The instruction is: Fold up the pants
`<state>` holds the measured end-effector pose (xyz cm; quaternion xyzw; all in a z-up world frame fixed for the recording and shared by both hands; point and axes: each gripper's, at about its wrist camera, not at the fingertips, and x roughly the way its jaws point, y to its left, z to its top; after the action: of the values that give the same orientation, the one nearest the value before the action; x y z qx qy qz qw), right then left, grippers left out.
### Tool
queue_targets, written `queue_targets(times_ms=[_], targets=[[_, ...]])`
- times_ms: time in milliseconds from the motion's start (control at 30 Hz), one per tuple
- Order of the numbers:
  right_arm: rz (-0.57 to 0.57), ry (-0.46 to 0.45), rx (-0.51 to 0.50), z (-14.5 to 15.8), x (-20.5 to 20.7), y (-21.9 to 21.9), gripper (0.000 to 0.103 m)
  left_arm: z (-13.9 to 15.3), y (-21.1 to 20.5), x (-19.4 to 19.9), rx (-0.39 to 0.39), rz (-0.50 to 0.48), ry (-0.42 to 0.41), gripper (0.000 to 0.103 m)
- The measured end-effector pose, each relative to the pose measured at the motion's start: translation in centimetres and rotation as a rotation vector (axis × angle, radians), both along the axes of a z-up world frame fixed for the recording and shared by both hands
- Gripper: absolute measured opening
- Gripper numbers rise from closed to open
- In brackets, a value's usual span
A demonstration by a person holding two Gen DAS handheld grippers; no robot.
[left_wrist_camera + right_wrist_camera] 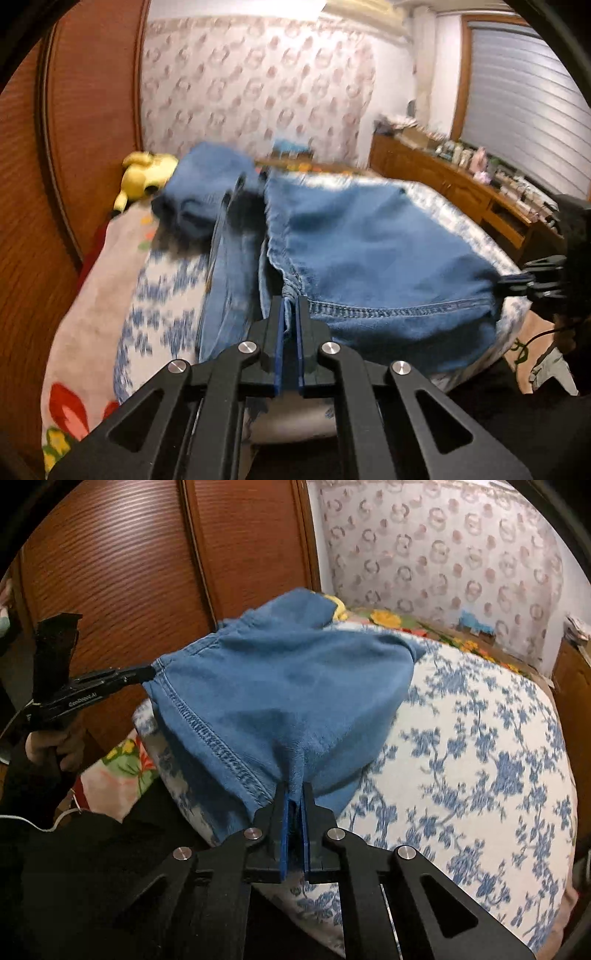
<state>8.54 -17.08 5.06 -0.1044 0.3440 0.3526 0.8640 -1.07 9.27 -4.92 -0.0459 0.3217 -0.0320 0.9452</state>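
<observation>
Blue denim pants (369,251) clamped by left gripper (290,306) and right gripper (294,794), yellow plush toy (146,175) clearly seen only in left view, blue-floral white bedspread (480,746), wooden wardrobe (129,554) behind.

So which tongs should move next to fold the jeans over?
Neither alone, probably. The left tongs and right tongs are each shut on a corner of the jeans, hem stretched between them, so both should carry it together.

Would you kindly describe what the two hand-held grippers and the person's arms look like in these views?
Each hand-held gripper, left and right, is black, with angular linkage arms that have triangular cut-outs, silver round pivot pins and blue finger pads. The left one's side carries white lettering, too blurred to read for sure. A thin white cable runs beside the dark sleeve.
</observation>
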Motion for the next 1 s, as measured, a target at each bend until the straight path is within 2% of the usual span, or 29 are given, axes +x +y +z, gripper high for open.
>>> queue_targets(times_ms=[67,200,300,333,400,467,500,533,1000], targets=[[-0.014,0.002,0.01,0.0,0.1,-0.4,0.008,-0.6,0.1,0.2,-0.007,0.002,0.011,0.006],[-0.054,-0.032,0.021,1.0,-0.1,-0.9,0.031,-0.4,-0.5,0.0,0.012,-0.003,-0.005,0.007],[-0.086,-0.059,0.051,1.6,0.3,-1.4,0.046,0.0,-0.4,0.0,0.022,0.01,-0.009,0.017],[-0.099,-0.061,0.059,1.7,0.6,-1.4,0.05,0.2,-0.4,0.0,0.018,0.012,-0.015,0.022],[-0.116,-0.055,0.076,1.5,1.2,-1.4,0.051,0.4,-0.2,0.1,0.005,0.013,-0.023,0.038],[-0.133,-0.045,0.078,1.0,2.2,-1.0,0.051,0.7,-0.3,0.5,-0.001,0.007,-0.026,0.07],[-0.14,-0.044,0.076,0.7,2.7,-0.7,0.051,0.7,-0.4,0.8,0.001,0.004,-0.022,0.077],[-0.144,-0.039,0.075,0.4,3.2,-0.5,0.051,0.7,-0.6,1.0,0.005,0.006,-0.022,0.079],[-0.229,0.068,0.044,-3.2,7.6,2.5,0.056,0.1,-3.1,3.0,0.027,-0.038,0.019,0.079]])
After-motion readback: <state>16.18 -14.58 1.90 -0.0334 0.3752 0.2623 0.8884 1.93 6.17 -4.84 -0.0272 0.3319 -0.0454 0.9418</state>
